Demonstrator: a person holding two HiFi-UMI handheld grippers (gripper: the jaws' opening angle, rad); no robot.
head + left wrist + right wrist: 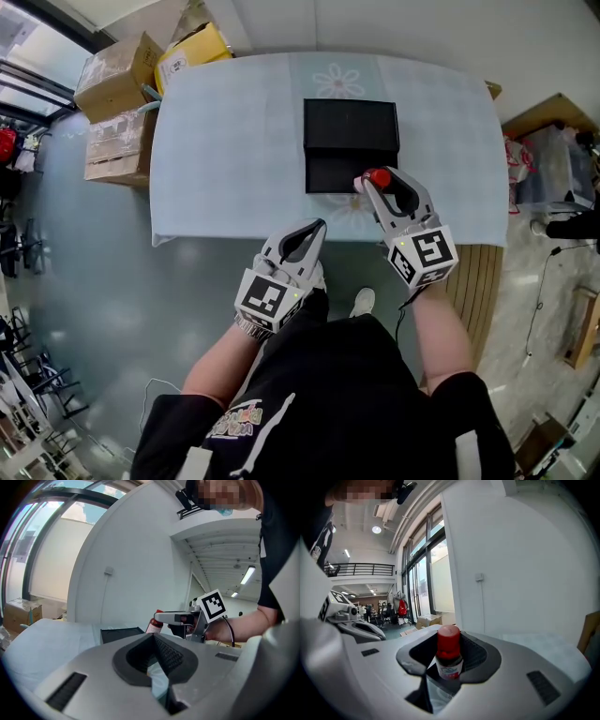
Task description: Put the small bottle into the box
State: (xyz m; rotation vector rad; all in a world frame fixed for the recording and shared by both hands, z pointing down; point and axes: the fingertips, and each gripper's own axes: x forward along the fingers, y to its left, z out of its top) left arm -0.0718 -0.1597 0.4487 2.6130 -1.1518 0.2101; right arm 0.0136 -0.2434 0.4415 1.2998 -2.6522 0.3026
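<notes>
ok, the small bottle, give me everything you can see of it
The small bottle has a red cap and a white label with bluish print. It stands upright, clamped at its body between the right gripper's jaws, cap above them. In the head view it shows at the black box's near right corner; contact with the box cannot be told.

The head view looks steeply down from above onto the surface and the box. The left gripper view looks low and level across the surface at the same box. The right gripper view, at the near right corner of the box, sits close behind the small bottle.
</notes>
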